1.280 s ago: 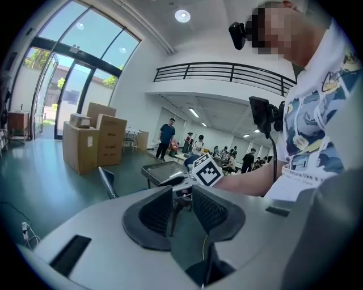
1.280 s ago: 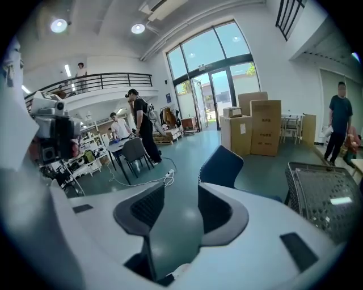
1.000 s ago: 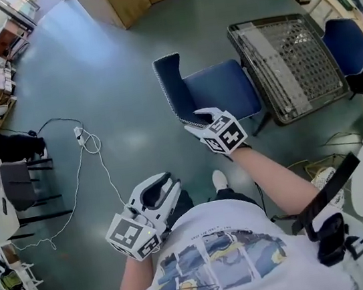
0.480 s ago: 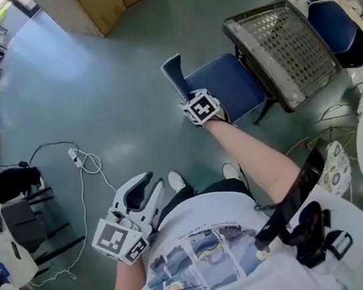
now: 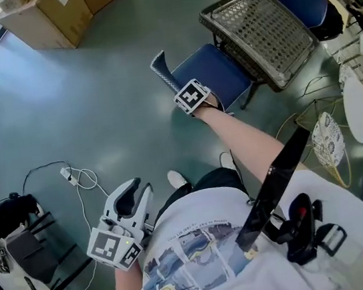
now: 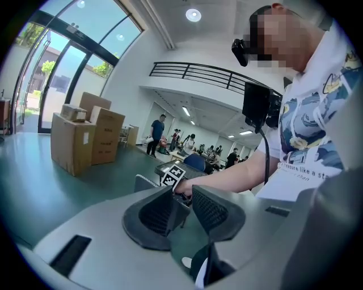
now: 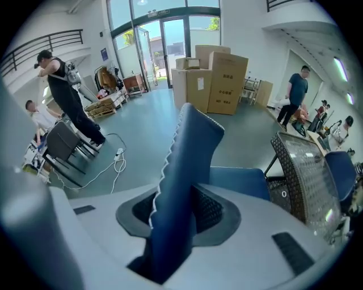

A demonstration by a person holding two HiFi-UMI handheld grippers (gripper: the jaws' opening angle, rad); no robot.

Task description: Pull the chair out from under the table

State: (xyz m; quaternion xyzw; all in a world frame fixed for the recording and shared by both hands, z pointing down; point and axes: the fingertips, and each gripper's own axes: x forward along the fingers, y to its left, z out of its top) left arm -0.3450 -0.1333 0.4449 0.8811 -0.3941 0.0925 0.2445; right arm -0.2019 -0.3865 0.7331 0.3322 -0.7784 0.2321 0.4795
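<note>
A blue chair (image 5: 214,72) stands on the green floor, the far end of its seat under the edge of a black mesh-topped table (image 5: 258,25). My right gripper (image 5: 188,96) points down over the top of the backrest (image 5: 162,69). In the right gripper view the blue backrest (image 7: 190,153) fills the space between the jaws, which have just been closing and now press on it. My left gripper (image 5: 136,191) hangs low by my left side, away from the chair. Its jaws stand open with nothing between them in the left gripper view (image 6: 181,201).
Cardboard boxes (image 5: 47,16) stand at the back left. A white cable with a plug strip (image 5: 79,183) lies on the floor to the left. A second blue chair (image 5: 305,1) is behind the table. A black chair frame (image 5: 29,255) stands at the lower left.
My right gripper has come down from above the seat onto the top of the backrest. My left gripper has drifted back toward the lower left, beside my body.
</note>
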